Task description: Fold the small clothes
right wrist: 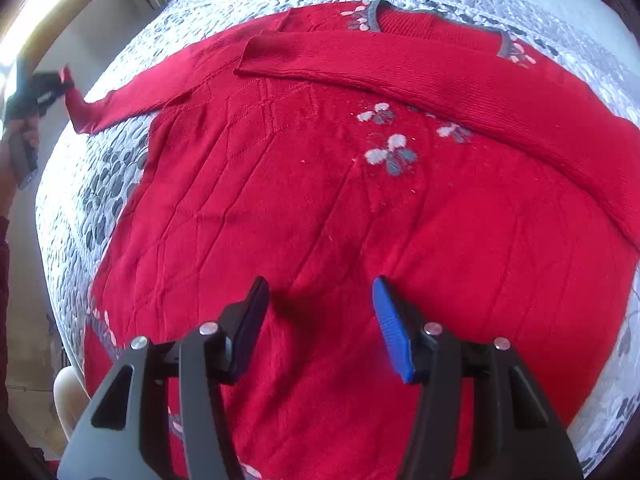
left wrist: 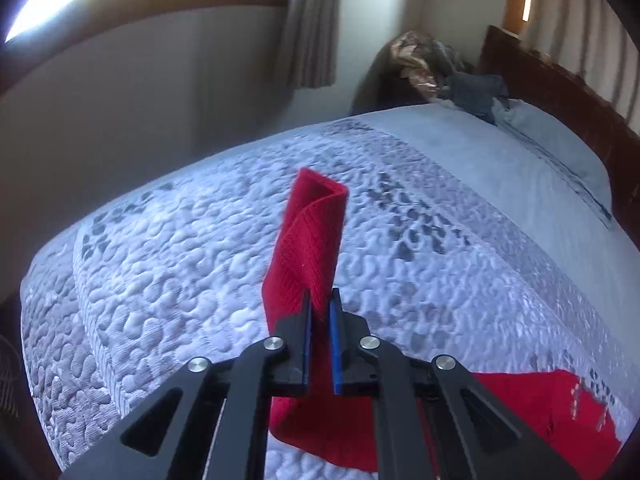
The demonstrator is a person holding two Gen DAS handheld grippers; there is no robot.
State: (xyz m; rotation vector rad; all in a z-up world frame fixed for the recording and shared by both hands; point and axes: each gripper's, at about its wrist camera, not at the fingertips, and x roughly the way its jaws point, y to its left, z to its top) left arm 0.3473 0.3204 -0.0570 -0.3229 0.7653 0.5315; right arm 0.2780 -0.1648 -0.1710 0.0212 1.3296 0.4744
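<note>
A red knitted sweater (right wrist: 304, 208) with grey and white flower motifs lies flat on the quilted bed. One sleeve (right wrist: 400, 68) is folded across its chest. The other sleeve (right wrist: 132, 100) stretches out to the left, and its cuff (left wrist: 312, 236) stands up between my left gripper's (left wrist: 321, 300) blue pads, which are shut on it and lift it off the quilt. From the right wrist view that left gripper (right wrist: 60, 80) shows small at the far left, in a person's hand. My right gripper (right wrist: 320, 292) hovers open over the sweater's lower body with nothing between its fingers.
The grey-and-white quilt (left wrist: 168, 264) covers the bed. Pillows and a heap of dark clothes (left wrist: 460, 80) sit at the wooden headboard (left wrist: 560, 92). A wall, curtain (left wrist: 312, 24) and window lie beyond the bed's far edge.
</note>
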